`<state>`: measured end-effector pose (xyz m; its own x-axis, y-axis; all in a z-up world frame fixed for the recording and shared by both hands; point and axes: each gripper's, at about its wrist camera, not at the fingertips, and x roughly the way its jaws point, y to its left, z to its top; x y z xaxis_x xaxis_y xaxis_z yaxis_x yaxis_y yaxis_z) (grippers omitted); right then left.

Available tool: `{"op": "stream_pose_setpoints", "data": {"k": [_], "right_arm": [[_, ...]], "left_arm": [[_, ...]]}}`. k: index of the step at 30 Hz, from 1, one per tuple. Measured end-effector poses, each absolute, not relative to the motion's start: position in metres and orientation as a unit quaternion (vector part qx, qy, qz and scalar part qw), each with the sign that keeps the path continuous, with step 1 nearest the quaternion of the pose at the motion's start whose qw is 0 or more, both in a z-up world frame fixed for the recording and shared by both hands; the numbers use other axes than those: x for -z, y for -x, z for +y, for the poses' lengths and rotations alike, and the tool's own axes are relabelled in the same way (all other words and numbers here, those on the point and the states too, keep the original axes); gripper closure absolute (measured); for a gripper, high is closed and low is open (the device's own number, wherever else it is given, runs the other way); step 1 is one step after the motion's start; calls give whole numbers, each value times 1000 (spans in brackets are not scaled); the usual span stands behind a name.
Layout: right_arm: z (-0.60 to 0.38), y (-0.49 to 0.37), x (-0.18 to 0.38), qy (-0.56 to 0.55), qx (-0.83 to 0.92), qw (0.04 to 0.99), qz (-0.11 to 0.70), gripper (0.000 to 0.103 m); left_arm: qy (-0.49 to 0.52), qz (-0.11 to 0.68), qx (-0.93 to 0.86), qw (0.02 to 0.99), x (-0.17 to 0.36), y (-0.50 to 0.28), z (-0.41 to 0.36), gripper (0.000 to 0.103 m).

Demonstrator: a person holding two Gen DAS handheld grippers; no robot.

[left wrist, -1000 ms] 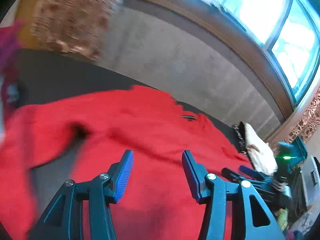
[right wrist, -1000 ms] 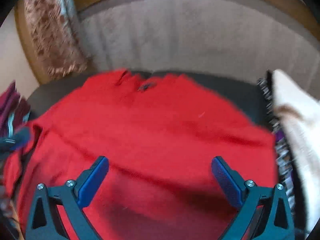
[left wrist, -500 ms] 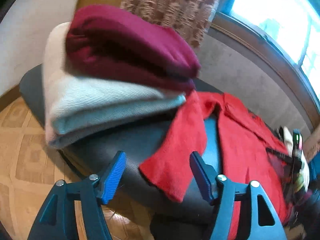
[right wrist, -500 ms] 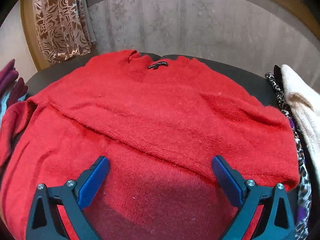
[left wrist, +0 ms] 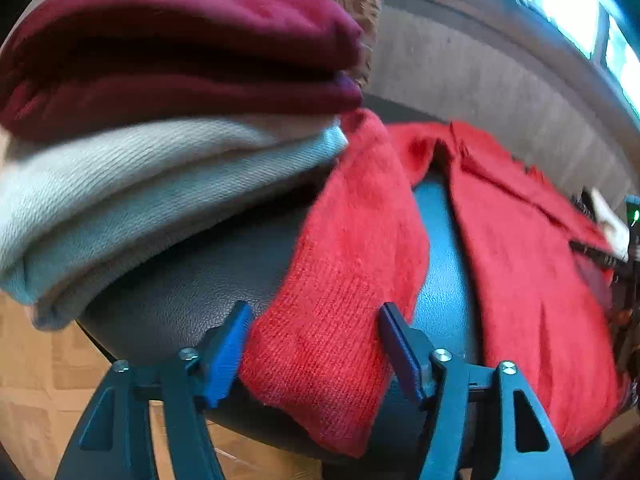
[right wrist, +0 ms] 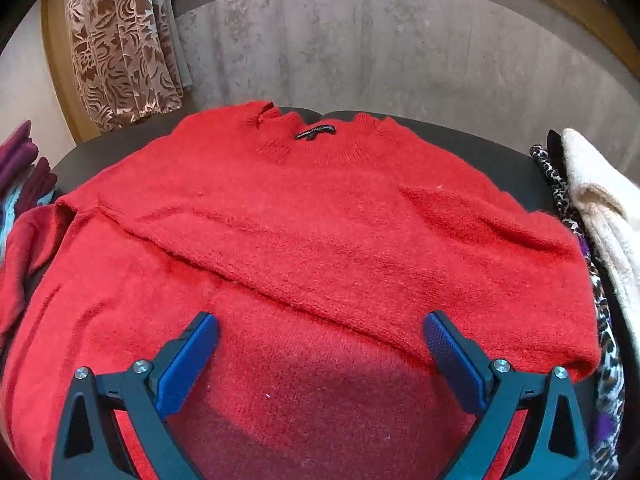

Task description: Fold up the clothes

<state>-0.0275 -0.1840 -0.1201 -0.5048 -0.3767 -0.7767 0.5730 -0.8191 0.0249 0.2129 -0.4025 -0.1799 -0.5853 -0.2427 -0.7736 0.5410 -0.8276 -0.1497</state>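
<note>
A red knit sweater (right wrist: 320, 232) lies flat on a dark round table (right wrist: 500, 148), collar at the far side, one sleeve folded across its chest. Its other sleeve (left wrist: 344, 280) hangs over the table's near edge in the left wrist view. My left gripper (left wrist: 316, 344) is open with the sleeve's cuff end between its blue pads (left wrist: 226, 354), not pinched. My right gripper (right wrist: 320, 356) is open wide and empty, hovering over the sweater's lower body.
A stack of folded clothes, maroon (left wrist: 172, 48) on pale grey (left wrist: 132, 196), sits on the table's left side. A cream garment (right wrist: 600, 208) and a leopard-print one (right wrist: 556, 176) lie at the right. Wooden floor (left wrist: 40, 380) lies below the left gripper. A patterned curtain (right wrist: 120, 40) hangs behind.
My left gripper swung from above the sweater to the table's left edge and closed in on the hanging sleeve, which now sits between its pads. The right gripper stayed roughly in place.
</note>
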Motion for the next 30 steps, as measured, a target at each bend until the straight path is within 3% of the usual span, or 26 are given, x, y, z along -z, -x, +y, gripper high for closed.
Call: {"op": "stream_pose_setpoints", "data": {"k": [2, 6, 11, 14, 22, 28, 30], "right_arm": [[-183, 27, 120, -414, 860, 277, 114, 0], [-179, 28, 121, -413, 860, 283, 101, 0], [-174, 28, 120, -412, 859, 293, 79, 0], [-172, 29, 119, -412, 858, 300, 68, 0], [-165, 30, 117, -411, 855, 315, 37, 0], [-162, 32, 116, -410, 852, 323, 18, 0], [-160, 32, 117, -409, 852, 327, 10, 0]], "left_arm": [[-396, 237, 864, 200, 176, -211, -410, 86], [-336, 342, 866, 143, 148, -212, -425, 87], [-245, 366, 890, 113, 78, -198, -431, 87], [-211, 361, 904, 93, 38, -174, -433, 87], [-228, 242, 943, 15, -31, -56, -363, 87], [-304, 201, 929, -65, 9, 25, -276, 87], [-337, 196, 918, -77, 37, 49, -254, 81]]}}
